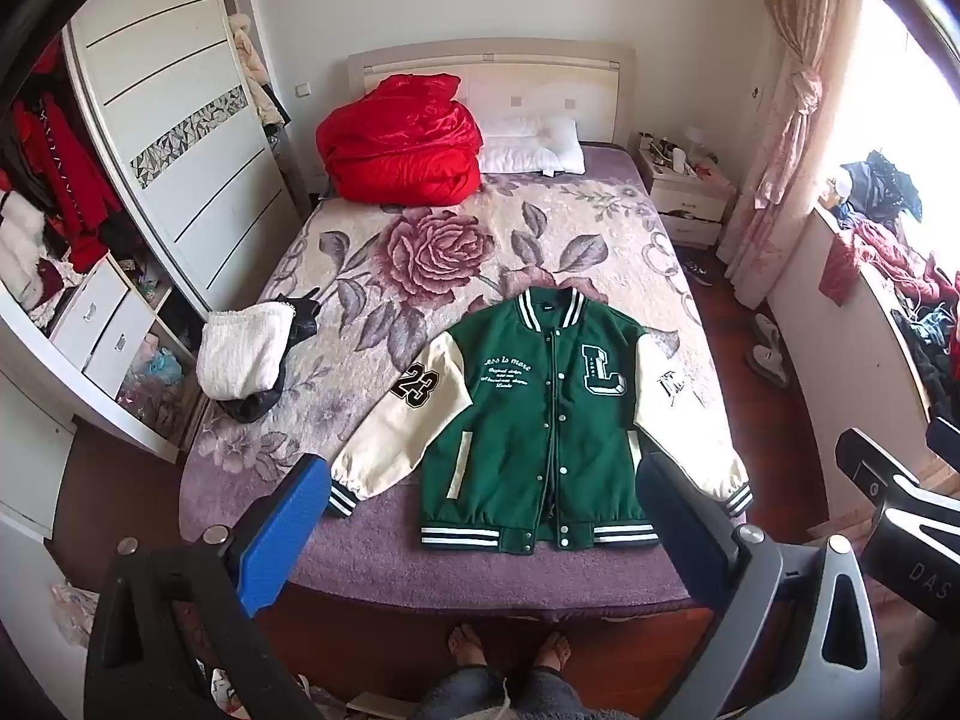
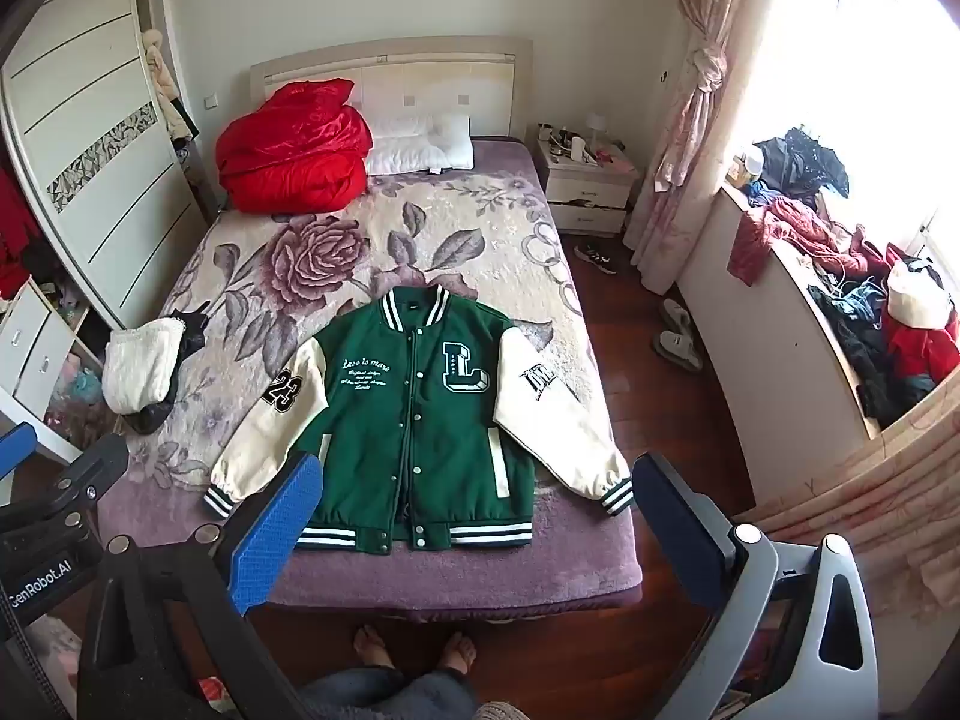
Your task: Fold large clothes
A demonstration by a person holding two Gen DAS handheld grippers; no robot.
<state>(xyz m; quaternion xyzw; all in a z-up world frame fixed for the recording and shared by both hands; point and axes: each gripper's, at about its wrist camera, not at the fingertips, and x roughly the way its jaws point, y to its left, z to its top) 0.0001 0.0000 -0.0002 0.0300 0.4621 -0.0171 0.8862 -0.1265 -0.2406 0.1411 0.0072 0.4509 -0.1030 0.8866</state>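
A green varsity jacket [image 1: 534, 420] with cream sleeves lies flat, front up and snapped shut, at the near end of the bed; it also shows in the right wrist view [image 2: 414, 420]. Its sleeves spread out to both sides. My left gripper [image 1: 486, 516] is open and empty, held high above the foot of the bed, well short of the jacket. My right gripper [image 2: 474, 510] is likewise open and empty above the bed's near edge. The right gripper's body shows at the right edge of the left wrist view [image 1: 900, 498].
The bed [image 1: 420, 564] has a floral cover. A red quilt [image 1: 402, 144] and white pillow [image 1: 534, 147] lie at its head. Folded white and black clothes [image 1: 246, 354] sit at its left edge. A wardrobe [image 1: 174, 138] stands left, a nightstand [image 1: 684, 192] and clothes-strewn sill [image 2: 840, 276] right. My bare feet [image 1: 510, 648] are below.
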